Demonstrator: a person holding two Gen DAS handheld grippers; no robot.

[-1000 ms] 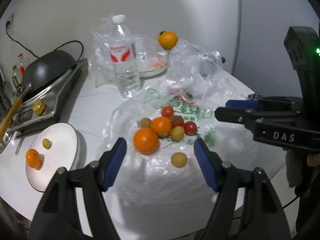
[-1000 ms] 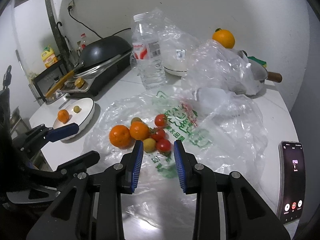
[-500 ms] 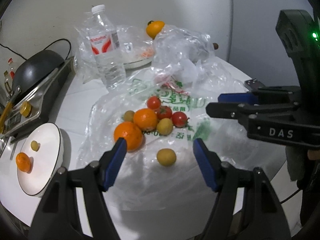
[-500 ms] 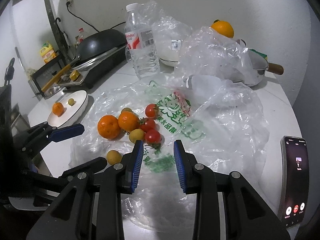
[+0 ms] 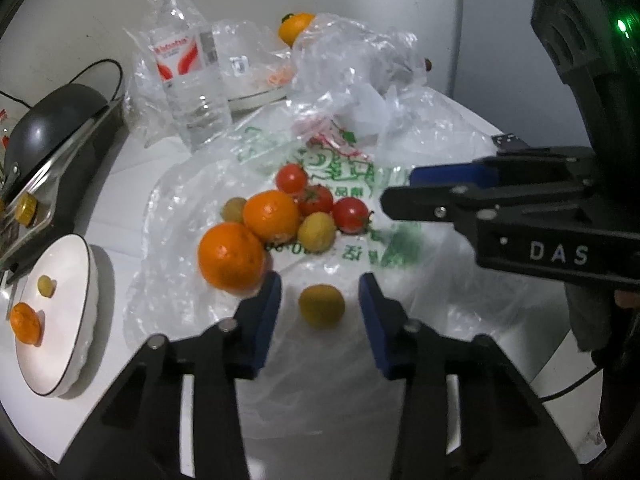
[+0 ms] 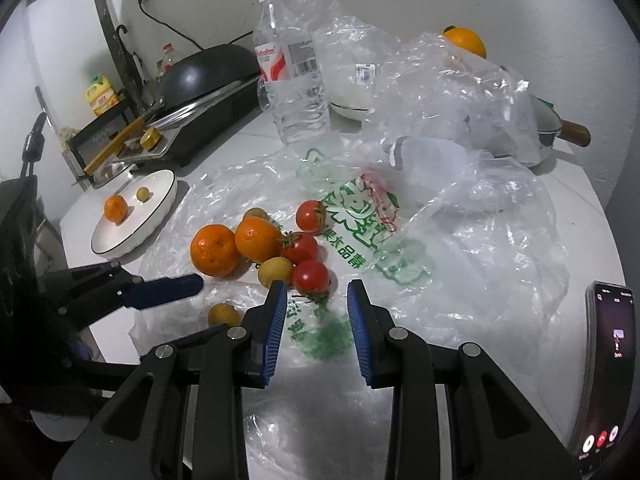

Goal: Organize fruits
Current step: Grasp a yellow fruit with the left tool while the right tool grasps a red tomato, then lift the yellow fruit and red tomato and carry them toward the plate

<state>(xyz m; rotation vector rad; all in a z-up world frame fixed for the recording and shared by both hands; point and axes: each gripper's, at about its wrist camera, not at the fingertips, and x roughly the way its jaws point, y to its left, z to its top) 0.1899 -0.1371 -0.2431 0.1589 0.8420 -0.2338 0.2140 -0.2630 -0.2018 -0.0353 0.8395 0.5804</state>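
Note:
On a flattened plastic bag lies a heap of fruit: two oranges, three red tomatoes and small yellow-green fruits. One small yellow fruit lies apart, nearer to me. My left gripper straddles it; its jaws are closing, and the blue pads still stand clear of the fruit on both sides. My right gripper is narrowly open and empty, just short of the nearest tomato. A white plate at the left holds a small orange and a small yellow fruit.
A water bottle stands behind the bag, with crumpled clear bags and another orange beyond. A black wok on a cooker is at the left. A lit phone lies at the table's right edge.
My left gripper has sunk toward the lone yellow fruit, and its jaws have narrowed from wide to close around it. My right gripper has drifted lower toward the tomatoes, its gap unchanged.

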